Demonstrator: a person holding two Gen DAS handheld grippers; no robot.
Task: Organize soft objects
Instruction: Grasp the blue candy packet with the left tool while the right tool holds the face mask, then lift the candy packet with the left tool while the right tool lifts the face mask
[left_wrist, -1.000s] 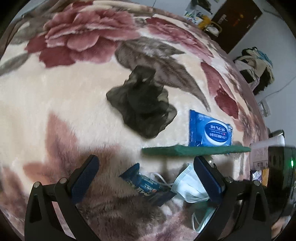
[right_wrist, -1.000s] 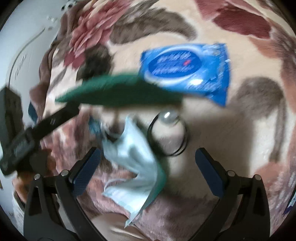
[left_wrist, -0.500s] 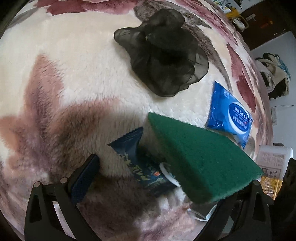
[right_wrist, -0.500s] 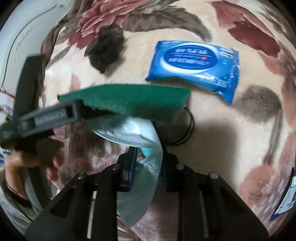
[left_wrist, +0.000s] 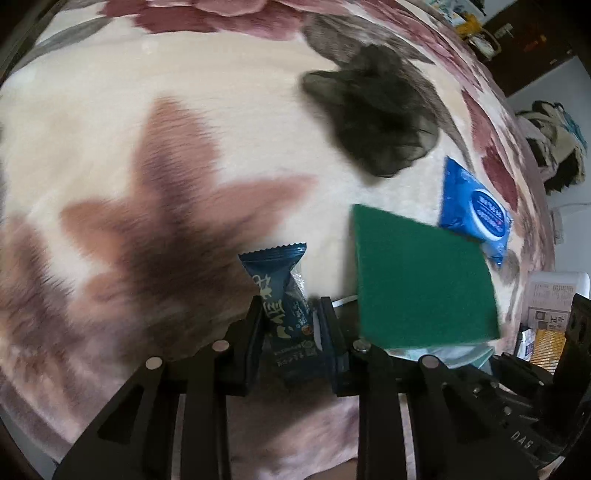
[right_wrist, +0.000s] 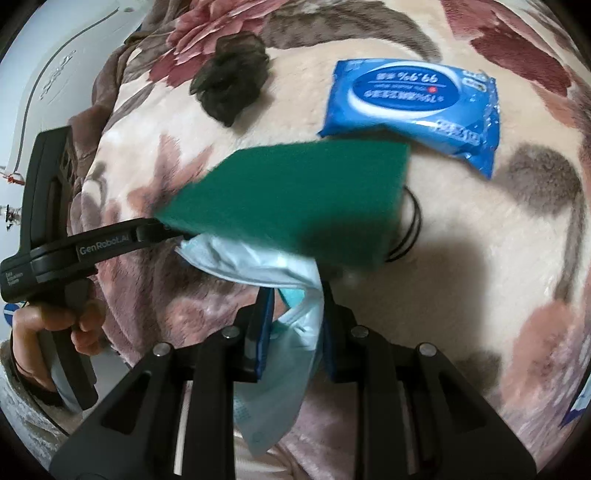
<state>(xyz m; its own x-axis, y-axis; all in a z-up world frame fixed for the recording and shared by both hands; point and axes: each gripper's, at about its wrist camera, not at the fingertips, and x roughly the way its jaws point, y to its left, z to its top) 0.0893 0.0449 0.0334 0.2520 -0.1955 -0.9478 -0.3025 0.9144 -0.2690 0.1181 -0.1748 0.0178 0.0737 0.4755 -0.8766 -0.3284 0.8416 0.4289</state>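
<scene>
My left gripper (left_wrist: 291, 314) is shut on a dark blue snack packet (left_wrist: 284, 306) just above the floral blanket (left_wrist: 110, 147). My right gripper (right_wrist: 295, 299) is shut on a light blue face mask (right_wrist: 280, 332) that hangs down between the jaws. A green scouring pad (left_wrist: 417, 280) lies tilted over the mask, also in the right wrist view (right_wrist: 295, 199). A black mesh scrunchie (left_wrist: 376, 110) lies further back. A blue wet-wipes pack (right_wrist: 413, 107) lies beyond the pad. A black hair tie (right_wrist: 410, 229) peeks from under the pad.
The left handheld gripper and the hand holding it (right_wrist: 55, 258) show at the left of the right wrist view. A white box and clutter (left_wrist: 550, 302) stand off the blanket's right edge. Clothes (left_wrist: 554, 136) and a dark door are in the background.
My left gripper has closed on the snack packet, having been open before. My right gripper closed on the face mask half a second ago and still holds it. The green pad has tilted and shifted.
</scene>
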